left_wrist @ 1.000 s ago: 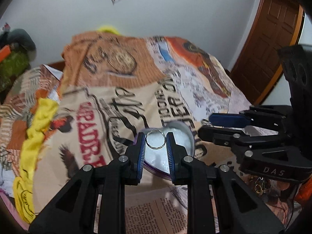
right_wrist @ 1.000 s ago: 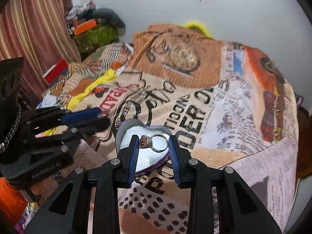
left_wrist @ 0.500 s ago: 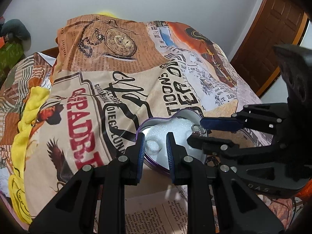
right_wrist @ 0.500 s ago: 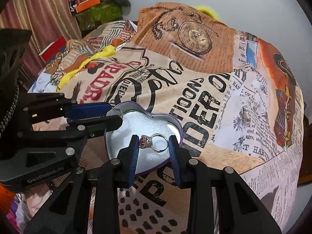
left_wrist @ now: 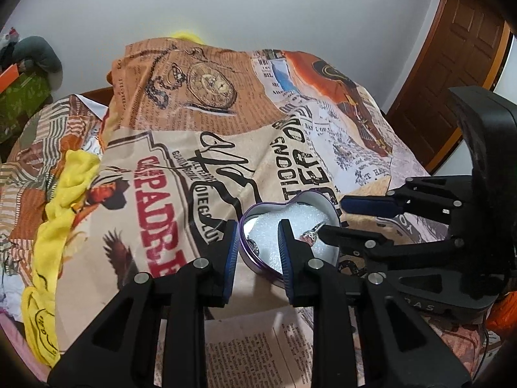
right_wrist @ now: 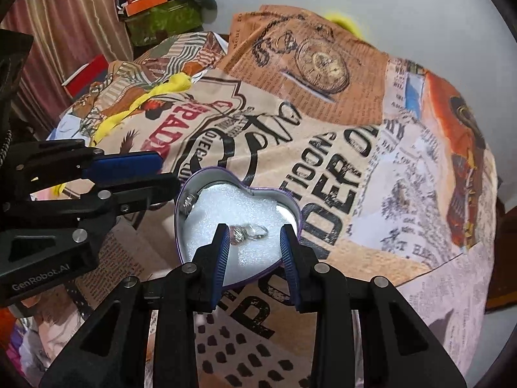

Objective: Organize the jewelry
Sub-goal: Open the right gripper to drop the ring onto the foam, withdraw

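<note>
**Both rings dropped in heart tin**

Change vs. 1 s ago: the left gripper (left_wrist: 255, 242) held a plain ring, the right gripper (right_wrist: 255, 242) a stone-set ring. Now both jaw pairs are spread apart w/ nothing between them. Stone-set ring (right_wrist: 247, 233) lies on the white foam of the heart-shaped tin (right_wrist: 292, 208), just past the right fingertips. Plain ring (right_wrist: 189, 201) sits at the tin's left inner wall, partly hidden. Judgement: this drop-off looks done; next is prob. fetching more pieces.

Around: tin rests on printed bedspread (left_wrist: 155, 226); yellow cloth (left_wrist: 64, 200) lies well apart, at its left edge. Obstruction: grippers crowd each other over the tin, so pulling back risks a knock; tin is light, could slide on soft fabric.
</note>
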Demonstrator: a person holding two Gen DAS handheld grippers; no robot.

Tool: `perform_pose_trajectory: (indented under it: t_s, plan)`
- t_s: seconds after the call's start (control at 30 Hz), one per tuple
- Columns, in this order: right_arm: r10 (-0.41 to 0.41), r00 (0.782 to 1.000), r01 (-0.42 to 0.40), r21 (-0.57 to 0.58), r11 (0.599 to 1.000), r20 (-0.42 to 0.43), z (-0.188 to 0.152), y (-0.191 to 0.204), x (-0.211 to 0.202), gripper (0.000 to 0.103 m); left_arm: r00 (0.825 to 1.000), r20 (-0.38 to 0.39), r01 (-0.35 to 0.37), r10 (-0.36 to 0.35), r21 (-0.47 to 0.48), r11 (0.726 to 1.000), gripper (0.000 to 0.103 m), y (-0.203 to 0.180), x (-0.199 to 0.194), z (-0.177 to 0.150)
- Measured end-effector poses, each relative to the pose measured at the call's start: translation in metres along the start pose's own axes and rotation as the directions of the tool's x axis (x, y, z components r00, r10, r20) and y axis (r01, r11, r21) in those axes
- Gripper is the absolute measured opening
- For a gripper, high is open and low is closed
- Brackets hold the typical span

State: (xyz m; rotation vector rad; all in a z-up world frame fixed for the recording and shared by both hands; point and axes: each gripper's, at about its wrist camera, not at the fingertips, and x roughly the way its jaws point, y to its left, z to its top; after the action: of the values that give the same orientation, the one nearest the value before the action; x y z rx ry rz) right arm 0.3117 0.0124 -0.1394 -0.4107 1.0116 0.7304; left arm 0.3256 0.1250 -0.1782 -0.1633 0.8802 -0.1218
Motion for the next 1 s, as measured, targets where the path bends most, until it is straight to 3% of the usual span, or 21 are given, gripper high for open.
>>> perform_pose_trajectory:
  t_s: [0.17,0.63,1.0]
  plan:
    - [-0.036,0.998,0.036,-0.006,0.999,0.051,0.0,0.005,-0.021,0.043,0.999,0.033,-0.018,0.018,0.0,1.0,0.028,-0.002,-0.022,0.0]
    - [-0.096,0.984,0.093,0.025,0.995,0.149,-0.025,0.008,-0.09,0.043,0.994,0.109,-0.034,0.029,0.047,0.998,0.038,-0.036,-0.082,-0.011]
    - [-0.127,0.981,0.102,0.159,0.982,0.15,-0.077,-0.026,-0.121,0.043,0.998,0.061,0.021,-0.027,0.092,0.996,0.042,-0.082,-0.083,-0.039]
